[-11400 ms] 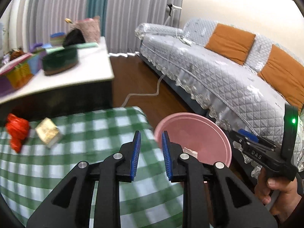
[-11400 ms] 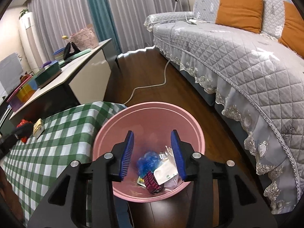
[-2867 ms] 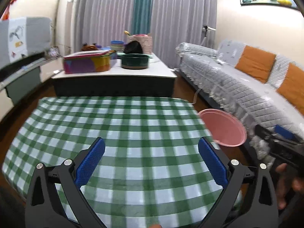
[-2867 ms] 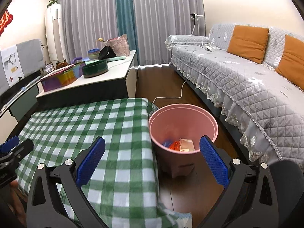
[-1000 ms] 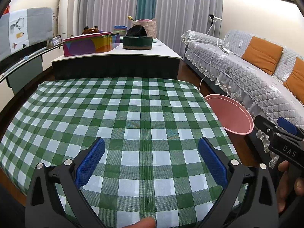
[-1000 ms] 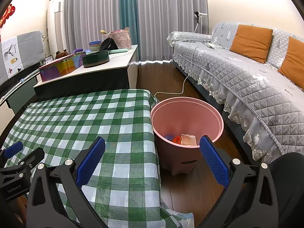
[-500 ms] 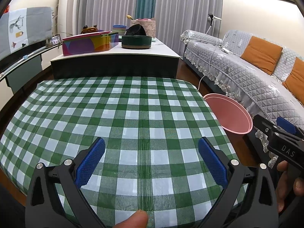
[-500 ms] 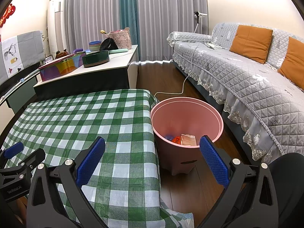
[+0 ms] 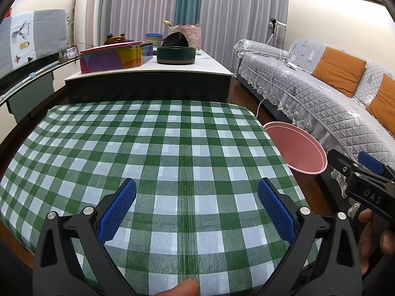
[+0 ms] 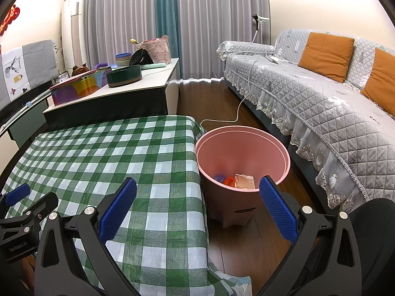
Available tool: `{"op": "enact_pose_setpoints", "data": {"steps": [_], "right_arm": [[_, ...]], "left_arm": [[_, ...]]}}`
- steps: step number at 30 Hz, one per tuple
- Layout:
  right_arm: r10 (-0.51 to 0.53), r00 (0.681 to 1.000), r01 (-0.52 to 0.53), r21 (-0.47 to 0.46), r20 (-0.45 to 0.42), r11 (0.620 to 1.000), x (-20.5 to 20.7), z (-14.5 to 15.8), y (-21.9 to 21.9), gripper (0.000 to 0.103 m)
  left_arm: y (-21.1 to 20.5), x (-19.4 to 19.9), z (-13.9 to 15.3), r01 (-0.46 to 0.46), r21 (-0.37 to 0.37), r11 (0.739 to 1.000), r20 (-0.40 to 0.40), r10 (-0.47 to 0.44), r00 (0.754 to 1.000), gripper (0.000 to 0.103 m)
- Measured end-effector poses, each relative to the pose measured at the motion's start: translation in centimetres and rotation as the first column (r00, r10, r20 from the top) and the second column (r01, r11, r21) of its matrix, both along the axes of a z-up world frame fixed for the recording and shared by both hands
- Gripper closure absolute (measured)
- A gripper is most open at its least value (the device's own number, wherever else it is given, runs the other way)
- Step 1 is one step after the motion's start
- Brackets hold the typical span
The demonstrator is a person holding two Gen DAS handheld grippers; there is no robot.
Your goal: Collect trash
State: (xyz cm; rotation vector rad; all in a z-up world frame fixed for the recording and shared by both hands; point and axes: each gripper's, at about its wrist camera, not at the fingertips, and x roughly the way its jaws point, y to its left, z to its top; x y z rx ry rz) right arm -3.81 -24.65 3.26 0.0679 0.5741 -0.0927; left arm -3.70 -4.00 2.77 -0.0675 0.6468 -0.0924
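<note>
Holding both tools above the near edge of the green checked tablecloth (image 9: 182, 148), I see the left gripper (image 9: 196, 208) spread wide with nothing between its blue pads, and the right gripper (image 10: 197, 209) just as wide and bare. Past the cloth's right edge stands the pink bin (image 10: 243, 162) on the wooden floor, trash (image 10: 243, 181) lying at its bottom. Beyond it runs the grey sofa (image 10: 321, 106).
</note>
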Motion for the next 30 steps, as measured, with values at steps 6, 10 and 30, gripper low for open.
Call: {"op": "enact_pose_setpoints", "data": {"steps": [6, 10, 30], "right_arm": [[0.000, 1.000, 0.000, 0.000, 0.000, 1.000, 0.00, 0.00, -0.02, 0.005], [0.000, 1.000, 0.000, 0.000, 0.000, 1.000, -0.01, 0.01, -0.01, 0.005], [0.000, 1.000, 0.000, 0.000, -0.002, 1.000, 0.00, -0.02, 0.00, 0.005]], "left_arm": [[-0.05, -0.02, 0.03, 0.001, 0.000, 1.000, -0.001, -0.001, 1.000, 0.008], [-0.05, -0.03, 0.03, 0.001, 0.000, 1.000, 0.000, -0.001, 1.000, 0.008], [0.03, 0.52, -0.16, 0.003, -0.005, 1.000, -0.014, -0.003, 1.000, 0.008]]}}
